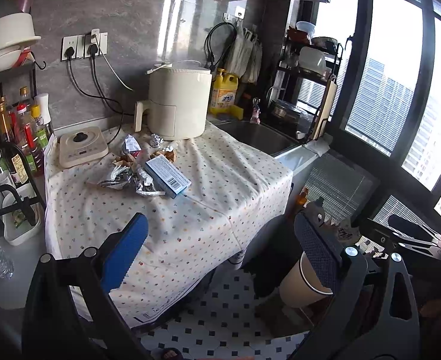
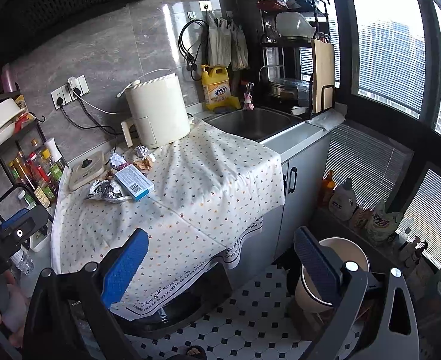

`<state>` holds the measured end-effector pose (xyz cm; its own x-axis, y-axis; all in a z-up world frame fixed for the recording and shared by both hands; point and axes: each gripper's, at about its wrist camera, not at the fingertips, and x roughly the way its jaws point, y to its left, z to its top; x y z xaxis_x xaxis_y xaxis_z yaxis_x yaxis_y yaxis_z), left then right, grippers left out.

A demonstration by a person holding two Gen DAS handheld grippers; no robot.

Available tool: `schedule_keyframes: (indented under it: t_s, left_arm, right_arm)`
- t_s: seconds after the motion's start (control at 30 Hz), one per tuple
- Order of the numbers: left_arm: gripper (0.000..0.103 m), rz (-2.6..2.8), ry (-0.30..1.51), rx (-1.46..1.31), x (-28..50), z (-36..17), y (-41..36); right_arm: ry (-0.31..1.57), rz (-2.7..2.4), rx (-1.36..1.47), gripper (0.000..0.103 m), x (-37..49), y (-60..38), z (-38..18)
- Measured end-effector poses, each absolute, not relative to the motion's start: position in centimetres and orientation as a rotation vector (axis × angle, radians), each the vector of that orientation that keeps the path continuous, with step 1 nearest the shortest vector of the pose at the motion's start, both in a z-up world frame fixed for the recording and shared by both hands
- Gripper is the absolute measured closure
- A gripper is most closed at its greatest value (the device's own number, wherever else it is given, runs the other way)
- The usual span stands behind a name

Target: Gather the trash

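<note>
Gaping empty, both tongs — only the right view shows floor bottles.

Both tongs, left and right, pair black frames and silver screws with blue textured pads.

The near half of the dotted-cloth-covered table lies bare. Farther back, the cream cylindrical air fryer, flat cream induction hob and black wire bottle rack hem the crumpled foil-and-box trash pile.
</note>
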<state>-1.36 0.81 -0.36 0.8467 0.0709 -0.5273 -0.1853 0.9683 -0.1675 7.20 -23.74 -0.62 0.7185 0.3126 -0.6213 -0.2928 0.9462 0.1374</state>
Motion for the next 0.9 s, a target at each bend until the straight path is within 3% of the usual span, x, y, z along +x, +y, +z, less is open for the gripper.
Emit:
schedule_keyframes:
  t_s: [0.9]
  left_arm:
    - [0.006,0.160,0.561,-0.211,-0.8,-0.5,0.3]
  right_arm:
    - [0.711,0.353,0.049,0.008,7.8,-24.7,-1.3]
